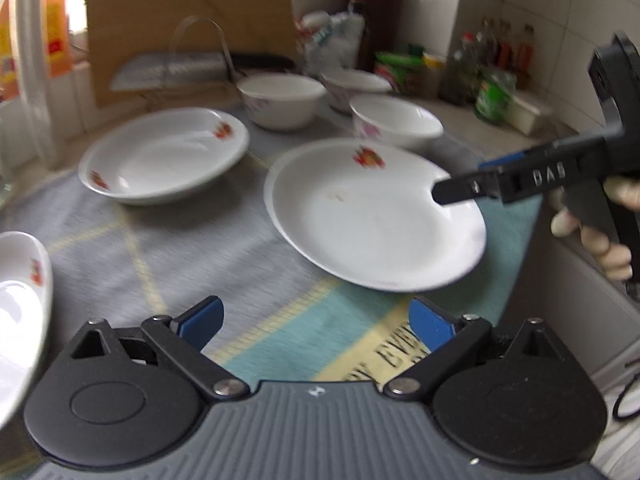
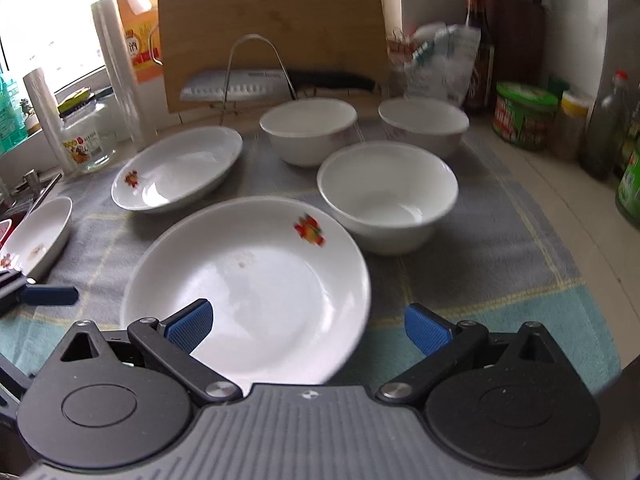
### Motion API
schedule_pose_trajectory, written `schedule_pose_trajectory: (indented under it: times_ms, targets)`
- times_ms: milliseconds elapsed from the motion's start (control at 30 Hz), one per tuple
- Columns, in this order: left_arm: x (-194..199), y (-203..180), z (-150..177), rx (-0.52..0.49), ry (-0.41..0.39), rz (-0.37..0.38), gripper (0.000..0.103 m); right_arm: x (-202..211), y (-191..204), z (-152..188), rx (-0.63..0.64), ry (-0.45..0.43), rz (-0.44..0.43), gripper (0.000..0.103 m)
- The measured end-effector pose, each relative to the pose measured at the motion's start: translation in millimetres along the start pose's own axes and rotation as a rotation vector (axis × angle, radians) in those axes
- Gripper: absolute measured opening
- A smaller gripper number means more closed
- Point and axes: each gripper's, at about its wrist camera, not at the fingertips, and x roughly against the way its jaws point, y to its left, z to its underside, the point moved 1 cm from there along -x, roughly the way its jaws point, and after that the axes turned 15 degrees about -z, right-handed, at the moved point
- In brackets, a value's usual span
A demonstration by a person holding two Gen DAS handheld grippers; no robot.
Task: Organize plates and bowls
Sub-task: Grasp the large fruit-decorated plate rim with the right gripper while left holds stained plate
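Right gripper (image 2: 308, 326), jaws spread wide and empty, straddles the near rim of the nearest plate (image 2: 256, 280); left gripper (image 1: 316, 322), jaws likewise apart and empty, hovers over the cloth-covered table (image 1: 168, 252). Step judged: approach to first pickup. Next move calls for closing on the rim (shallow, glossy, likely slippery). Behind this white plate with its red motif: second plate (image 2: 176, 170) and three bowls (image 2: 388, 194).

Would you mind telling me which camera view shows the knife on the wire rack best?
The right wrist view: the knife lies nearly centred there, its pale dimpled blade and dark handle both distinct against the cutting board. The left wrist view shows the same knife farther off and blurred.
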Motion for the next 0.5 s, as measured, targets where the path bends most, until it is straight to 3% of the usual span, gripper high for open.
schedule_pose_trajectory:
  times_ms: [200,500]
  targets:
    - [-18,-25,3,-0.052,0.043,-0.023,0.099,-12,-20,7,-0.009,0.063,-0.077,0.103]
    - [-28,-39,-2,-0.104,0.011,-0.036,0.102,-33,-27,1,0.024,0.12,-0.188,0.103]
